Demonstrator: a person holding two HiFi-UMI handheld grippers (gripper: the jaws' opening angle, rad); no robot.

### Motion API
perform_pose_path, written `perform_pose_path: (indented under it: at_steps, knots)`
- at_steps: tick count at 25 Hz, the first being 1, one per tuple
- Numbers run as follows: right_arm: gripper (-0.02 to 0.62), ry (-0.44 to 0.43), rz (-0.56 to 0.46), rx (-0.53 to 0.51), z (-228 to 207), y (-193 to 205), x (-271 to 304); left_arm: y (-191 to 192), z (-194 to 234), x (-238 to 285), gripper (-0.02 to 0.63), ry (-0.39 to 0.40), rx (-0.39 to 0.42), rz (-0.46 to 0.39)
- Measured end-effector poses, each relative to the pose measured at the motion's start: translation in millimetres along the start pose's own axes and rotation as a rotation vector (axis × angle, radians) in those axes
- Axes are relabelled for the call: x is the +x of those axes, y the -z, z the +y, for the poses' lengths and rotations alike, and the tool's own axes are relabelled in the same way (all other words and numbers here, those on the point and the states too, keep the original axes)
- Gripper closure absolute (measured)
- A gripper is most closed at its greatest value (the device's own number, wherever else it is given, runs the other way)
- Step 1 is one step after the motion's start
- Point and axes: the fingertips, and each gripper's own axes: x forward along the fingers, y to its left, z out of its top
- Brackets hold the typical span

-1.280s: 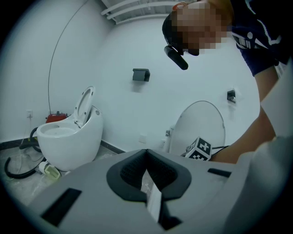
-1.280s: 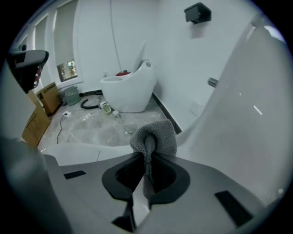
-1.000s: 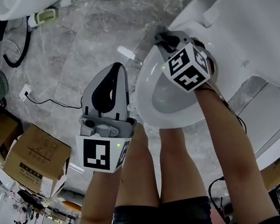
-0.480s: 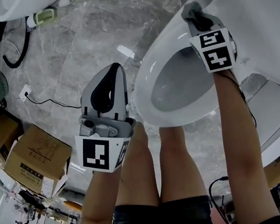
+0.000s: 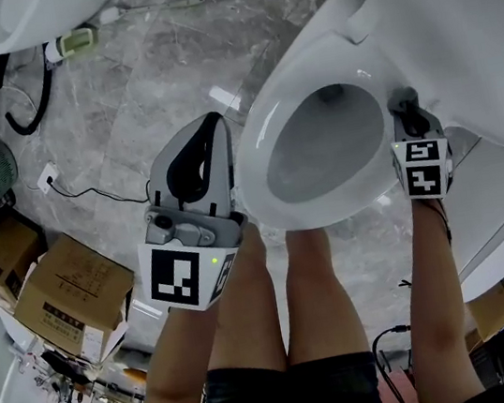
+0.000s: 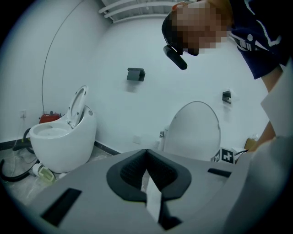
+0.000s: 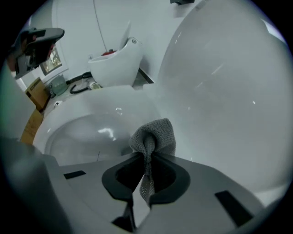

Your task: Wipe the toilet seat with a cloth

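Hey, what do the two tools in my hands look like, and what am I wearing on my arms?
Left tongs and right tongs are grey plastic with black-lined tips. Each carries a white cube printed with black square markers. No sleeves on the forearms; dark shorts.

Left tool (image 5: 208, 134): held low in front of the body, pointing forward and slightly up. The jaws are pressed together with nothing between them.
Left forearm (image 5: 176, 369): bare, stretched forward, close to straight.
Right tool (image 5: 406, 112): carried out to the right, pointing forward. The jaws are clamped on a bunched grey cloth (image 7: 153, 135), which bulges out past the tips.
Right forearm (image 5: 435, 309): bare, extended, almost straight.
Spacing: the two tools are well apart.
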Motion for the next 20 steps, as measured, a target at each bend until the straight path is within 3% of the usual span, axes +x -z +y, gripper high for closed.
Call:
perform_pose_path:
  at_steps: [3, 5, 9, 14, 17, 20]
  knots:
    - [0.546, 0.038, 0.036, 0.018, -3.9, 35.5, -13.7, -0.6, -2.8, 0.1, 0.594, 0.01, 0.005, 0.005]
    - [0.546, 0.052, 0.027, 0.028, -5.1, 33.8, -12.5, -0.3, -5.8, 1.0, 0.594, 0.018, 0.009, 0.007]
    - [0.547, 0.009, -0.049, 0.006, 10.4, -19.7, 13.6, -0.6, -11.0, 3.7, 0.594, 0.03, 0.019, 0.004]
    - [0.548, -0.114, -0.143, -0.118, 88.8, -91.1, 40.6, 0.9, -13.1, -0.7, 0.594, 0.033, 0.026, 0.009]
    - [0.548, -0.158, -0.184, -0.136, 121.0, -101.6, 38.8, 5.9, -16.9, -0.9, 0.594, 0.036, 0.027, 0.018]
    - [0.548, -0.121, -0.15, -0.11, 98.6, -88.7, 43.7, 4.8, -22.2, 1.8, 0.594, 0.047, 0.033, 0.017]
